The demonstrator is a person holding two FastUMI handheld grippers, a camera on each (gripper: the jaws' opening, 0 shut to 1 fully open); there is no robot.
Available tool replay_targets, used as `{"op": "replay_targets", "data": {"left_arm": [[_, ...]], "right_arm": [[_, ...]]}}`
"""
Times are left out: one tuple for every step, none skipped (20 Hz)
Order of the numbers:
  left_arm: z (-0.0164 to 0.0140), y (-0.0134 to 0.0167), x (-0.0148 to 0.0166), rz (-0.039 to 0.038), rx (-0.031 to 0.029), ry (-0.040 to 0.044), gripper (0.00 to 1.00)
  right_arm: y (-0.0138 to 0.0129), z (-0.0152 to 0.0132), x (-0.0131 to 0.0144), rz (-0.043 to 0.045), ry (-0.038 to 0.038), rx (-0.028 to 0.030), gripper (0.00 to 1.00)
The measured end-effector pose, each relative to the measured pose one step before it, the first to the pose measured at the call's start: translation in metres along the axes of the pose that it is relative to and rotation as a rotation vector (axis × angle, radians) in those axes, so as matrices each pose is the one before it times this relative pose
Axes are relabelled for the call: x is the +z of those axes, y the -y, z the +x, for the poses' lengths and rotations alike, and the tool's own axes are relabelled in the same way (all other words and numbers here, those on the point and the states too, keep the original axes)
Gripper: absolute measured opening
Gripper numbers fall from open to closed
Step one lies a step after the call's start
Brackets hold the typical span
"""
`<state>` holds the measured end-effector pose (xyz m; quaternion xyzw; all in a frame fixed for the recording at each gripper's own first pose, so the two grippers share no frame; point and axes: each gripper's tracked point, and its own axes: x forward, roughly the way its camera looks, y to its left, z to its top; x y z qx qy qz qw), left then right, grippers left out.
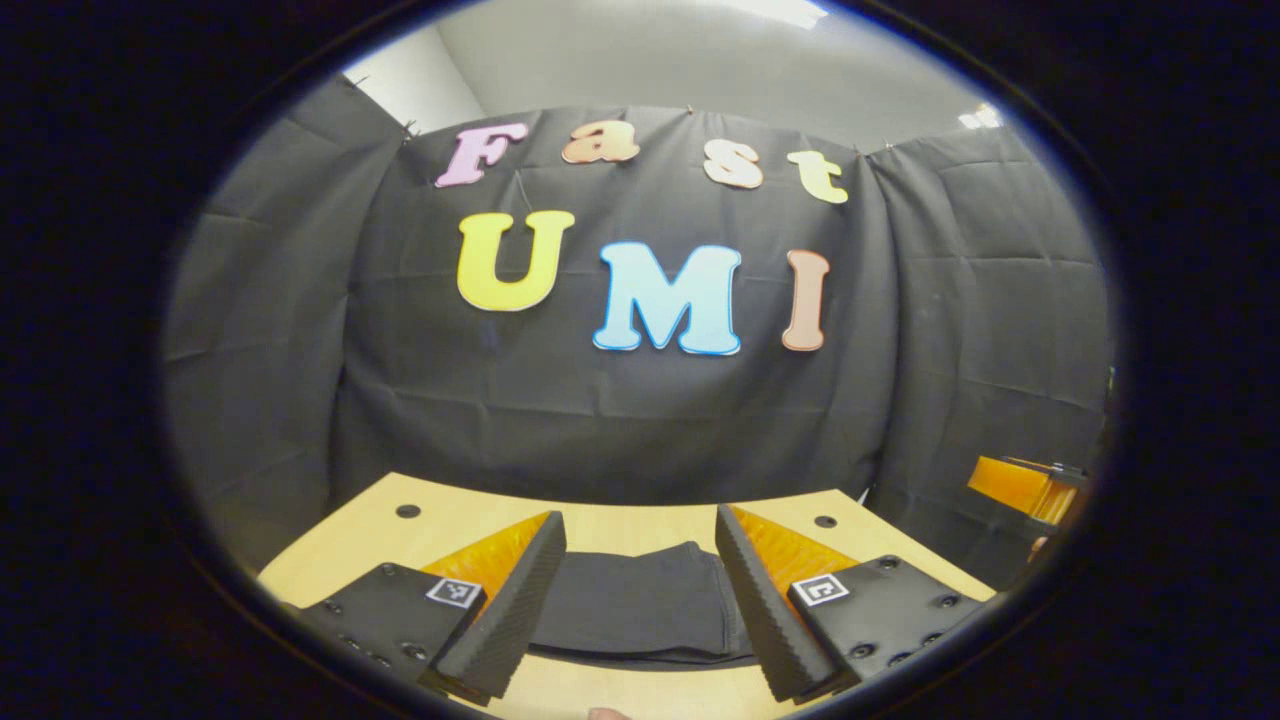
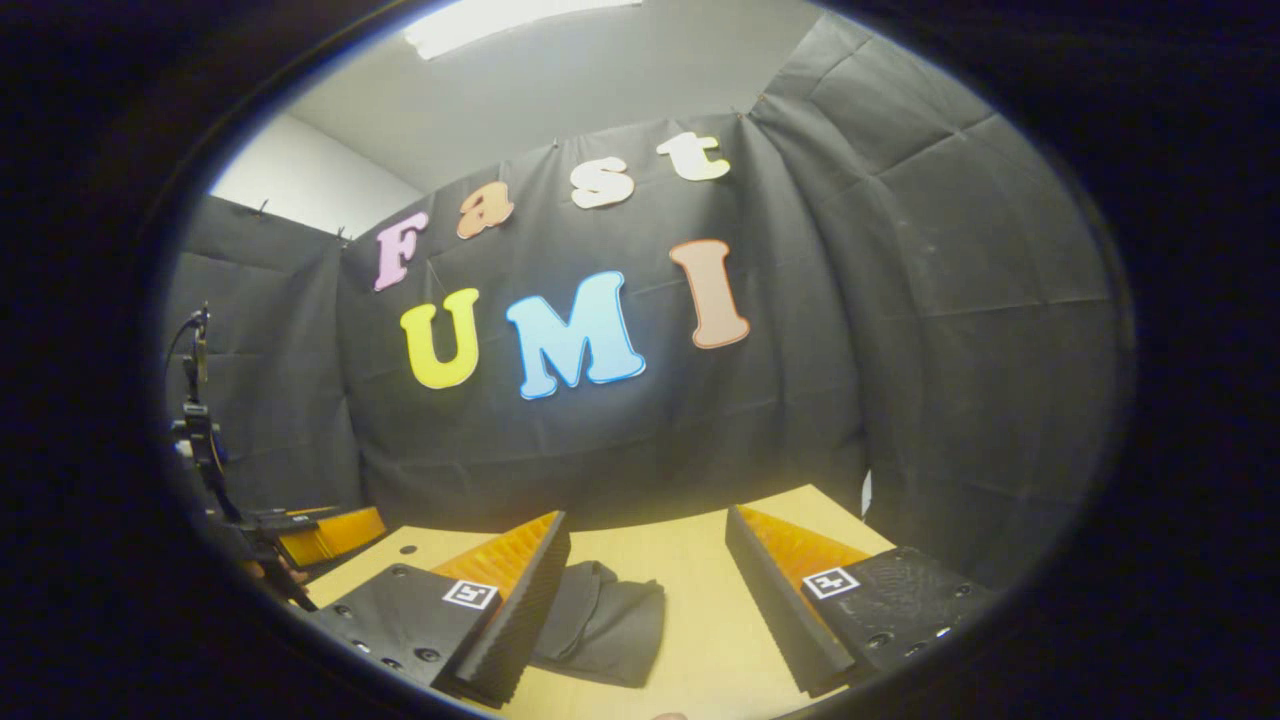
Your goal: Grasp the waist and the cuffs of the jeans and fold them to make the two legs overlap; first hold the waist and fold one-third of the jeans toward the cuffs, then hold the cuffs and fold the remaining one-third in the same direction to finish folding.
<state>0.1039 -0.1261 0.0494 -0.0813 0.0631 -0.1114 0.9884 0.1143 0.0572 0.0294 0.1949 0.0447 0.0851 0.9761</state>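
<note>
The dark jeans (image 1: 640,605) lie folded into a compact stack on the light wooden table (image 1: 610,525). My left gripper (image 1: 640,600) hovers open above them, its fingers spread to either side of the stack with nothing pressed between them. In the right gripper view the same folded jeans (image 2: 605,625) lie low and left of centre, partly behind my right gripper's left finger. My right gripper (image 2: 650,610) is open too, over bare tabletop just right of the jeans. The other gripper (image 2: 320,535) shows at the left edge. At the right edge of the left gripper view the other gripper (image 1: 1025,485) appears.
The table (image 2: 690,555) has two round holes (image 1: 408,511) near its far corners and ends at the black cloth wall. A dark stand with cables (image 2: 200,420) rises at the left of the right gripper view.
</note>
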Motion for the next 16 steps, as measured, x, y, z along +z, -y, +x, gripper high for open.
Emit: {"op": "replay_targets", "data": {"left_arm": [[-0.00561,0.00087,0.00193,0.00803,0.00461,-0.00368,0.96],[-0.00348,-0.00397,0.00272,0.00356,0.01165,0.00725,0.96],[-0.00284,-0.00483,0.00375,-0.00381,0.00957,0.00405,0.96],[-0.00457,-0.00324,0.00594,-0.00979,0.01138,0.01337,0.96],[-0.00738,-0.00464,0.00854,-0.00256,0.01759,0.01637,0.96],[-0.00501,-0.00554,0.00661,0.00519,0.02253,0.01517,0.96],[-0.00453,0.00015,0.00548,0.00484,0.01687,0.00684,0.96],[-0.00552,0.00019,0.00316,0.00137,0.01024,0.01305,0.96],[-0.00504,0.00245,0.0054,-0.00062,0.01075,0.01454,0.96],[-0.00509,-0.00012,0.00482,-0.0018,0.01052,0.01349,0.96],[-0.00455,-0.00226,0.00282,-0.00192,0.01642,0.01061,0.96],[-0.00412,-0.00091,0.00173,-0.00273,0.0172,0.00845,0.96],[-0.00528,0.00174,0.00273,-0.00494,0.01385,0.01333,0.99],[-0.00489,0.00282,0.00335,-0.00159,0.00871,0.0186,0.96],[-0.00489,0.00238,0.00288,0.00405,0.01075,0.01497,0.94],[-0.00471,0.00496,0.00042,0.00788,0.00757,0.00558,0.99]], "right_arm": [[0.00315,-0.00581,0.00089,-0.01503,0.00162,-0.004,0.94],[0.00464,-0.00149,0.00153,-0.01325,0.00013,-0.00482,0.94],[0.00462,-0.00235,0.00227,-0.01082,0.00356,-0.00411,0.94],[0.00698,-0.0023,0.00083,-0.00618,-0.0052,-0.00564,0.94],[0.00444,-0.00178,0.00338,-0.00093,0.00022,-0.0021,0.94],[0.0048,-0.00138,0.00432,0.00002,0.00297,-0.00123,0.94],[0.0022,-0.001,0.00459,0.00588,0.00496,0.00353,0.94],[0.00334,-0.00101,0.00666,0.00675,0.01436,0.00255,0.94],[0.0017,-0.00177,0.00745,0.00551,0.01918,0.00491,0.94],[0.00083,-0.00046,0.00545,0.00022,0.01805,0.00406,0.94],[0.00042,-0.00735,0.0016,-0.00583,0.00921,-0.00142,0.94],[0.00043,-0.01129,-0.00193,-0.0066,0.00492,0.00633,0.94],[0.0025,-0.00873,0.0004,-0.00763,0.00975,0.00246,0.94],[0.00341,-0.00589,0.00297,-0.00832,0.01598,-0.00026,0.94],[0.005,-0.00367,0.00305,-0.01486,0.01948,-0.00094,0.94],[0.00466,-0.00322,0.00079,-0.01204,0.01169,-0.00202,0.94]]}}
